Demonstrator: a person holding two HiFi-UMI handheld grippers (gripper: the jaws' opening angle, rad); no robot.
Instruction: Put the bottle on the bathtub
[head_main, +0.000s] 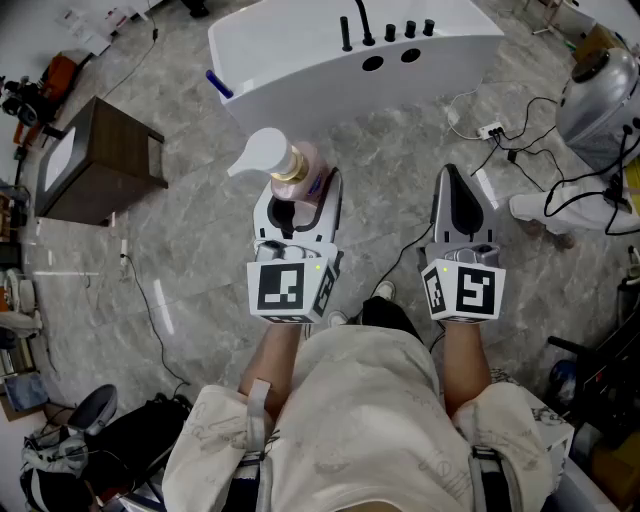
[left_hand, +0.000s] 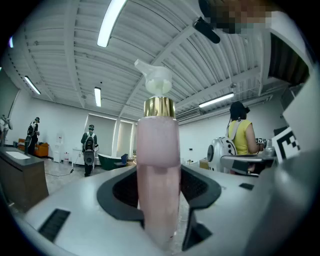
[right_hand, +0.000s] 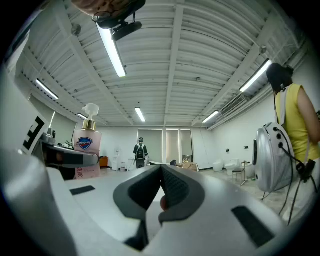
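Note:
A pink pump bottle (head_main: 297, 172) with a gold collar and white pump head is held upright in my left gripper (head_main: 300, 200), whose jaws are shut on its body. In the left gripper view the bottle (left_hand: 158, 170) stands between the dark pads and fills the middle. The white bathtub (head_main: 300, 55) lies ahead on the floor, its rim bearing black taps (head_main: 388, 32). My right gripper (head_main: 458, 205) hovers beside the left one, jaws shut with nothing between them. From the right gripper view the bottle (right_hand: 87, 150) shows at the left, and the right gripper (right_hand: 161, 192) has its pads together.
A dark wooden cabinet (head_main: 95, 160) stands at the left. Cables and a power strip (head_main: 490, 131) trail over the grey tiles at the right, near a silver rounded machine (head_main: 598, 90). A person in a yellow top (left_hand: 242, 135) stands nearby. Bags lie at the lower left.

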